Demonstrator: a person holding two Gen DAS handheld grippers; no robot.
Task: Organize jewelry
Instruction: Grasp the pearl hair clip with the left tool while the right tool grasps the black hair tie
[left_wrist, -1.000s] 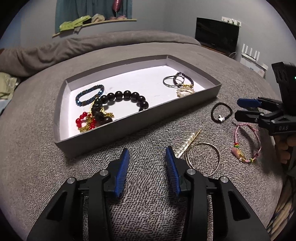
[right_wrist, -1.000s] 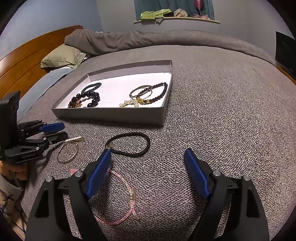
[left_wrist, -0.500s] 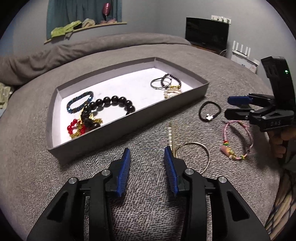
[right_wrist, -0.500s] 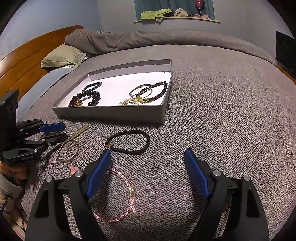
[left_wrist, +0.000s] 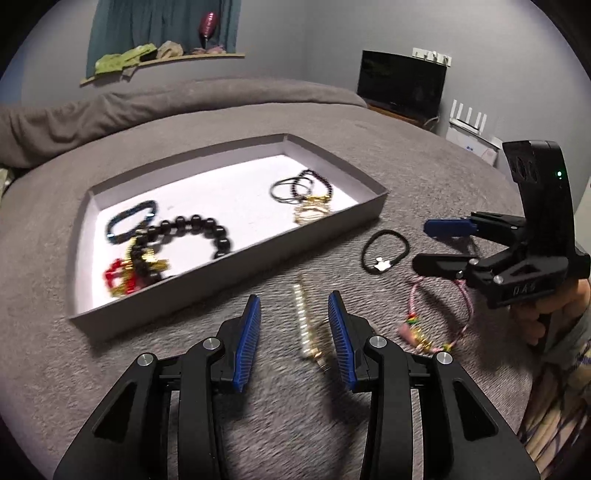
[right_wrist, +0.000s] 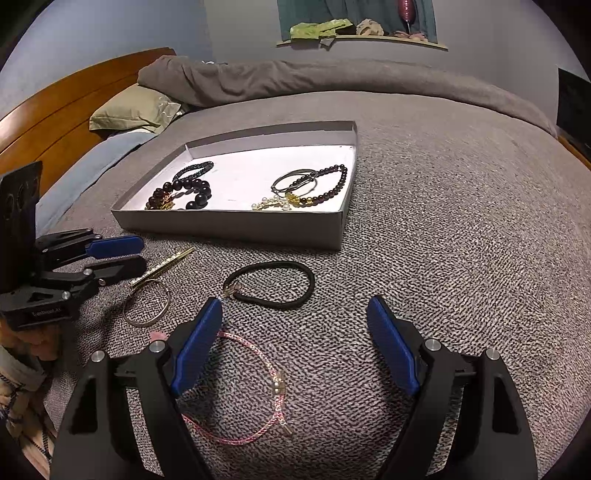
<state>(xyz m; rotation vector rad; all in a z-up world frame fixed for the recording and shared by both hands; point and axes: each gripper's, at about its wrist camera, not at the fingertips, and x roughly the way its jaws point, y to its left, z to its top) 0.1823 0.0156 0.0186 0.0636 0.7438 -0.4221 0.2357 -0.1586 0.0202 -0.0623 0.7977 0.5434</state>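
Left wrist view: both the left claw (left_wrist: 293, 332) and right claw (right_wrist: 295, 347) spread, empty. Several bracelets lie in the tray (right_wrist: 229, 225); hair tie (right_wrist: 271, 284), pearl clip (right_wrist: 162, 267), ring bangle (right_wrist: 146, 307) and pink bracelet (right_wrist: 255, 387) remain on the bed (right_wrist: 461, 258).

Dim indoor light, strong fisheye bending and dark corners — the left wrist view smeared by motion blur, the right sharp.
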